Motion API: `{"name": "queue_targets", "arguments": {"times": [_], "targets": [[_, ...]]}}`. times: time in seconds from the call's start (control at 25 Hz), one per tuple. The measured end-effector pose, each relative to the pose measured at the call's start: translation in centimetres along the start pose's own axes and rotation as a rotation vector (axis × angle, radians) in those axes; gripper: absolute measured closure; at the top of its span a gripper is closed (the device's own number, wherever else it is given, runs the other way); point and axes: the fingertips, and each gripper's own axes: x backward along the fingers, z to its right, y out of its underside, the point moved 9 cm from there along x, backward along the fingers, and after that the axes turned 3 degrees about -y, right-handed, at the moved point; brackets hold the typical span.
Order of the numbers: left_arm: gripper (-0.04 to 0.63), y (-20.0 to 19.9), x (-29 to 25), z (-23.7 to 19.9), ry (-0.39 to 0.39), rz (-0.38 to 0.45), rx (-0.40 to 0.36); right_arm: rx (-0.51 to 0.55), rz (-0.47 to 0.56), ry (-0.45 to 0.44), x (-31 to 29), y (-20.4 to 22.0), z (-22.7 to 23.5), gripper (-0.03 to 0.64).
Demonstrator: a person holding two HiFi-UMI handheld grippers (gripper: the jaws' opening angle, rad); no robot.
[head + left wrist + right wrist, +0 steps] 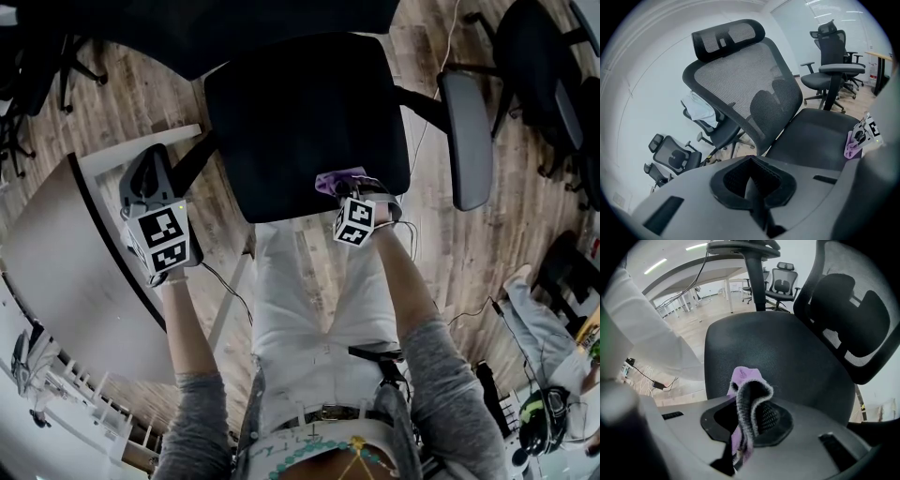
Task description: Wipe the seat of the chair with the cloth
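I count two grippers, one cloth and one chair under work.

The right gripper has its jaws closed on the cloth. This is a soft, fuzzy piece, purple on one face and dark grey with a pale edge on the other. It is folded into a loop that stands up out of the jaws. In the head view the gripper sits at the front edge of the seat, towards its right corner, with the cloth against the upholstery there.

The seat is a black, squarish pad with rounded corners, covered in a fine woven fabric. The backrest is open black mesh in a curved frame, topped by one mesh headrest. One grey, smooth, oblong armrest stands on the seat's right side.

The left gripper has its black ribbed pads closed together with nothing between them. It hangs off the seat's left side, apart from it, above the wood-plank floor and beside a white desk.
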Motion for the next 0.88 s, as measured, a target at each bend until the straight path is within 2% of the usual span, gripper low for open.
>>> {"name": "queue_targets", "arguments": {"times": [0.16,0.88], "targets": [[0.597,0.1,0.0,0.1,-0.005,-0.026,-0.004,-0.002,-0.006,0.008,0.3,0.6,0.3,0.565],[0.597,-0.3,0.0,0.3,-0.022,-0.017,-0.027,-0.044,-0.009,0.06,2.1,4.2,1.8,0.565]]}}
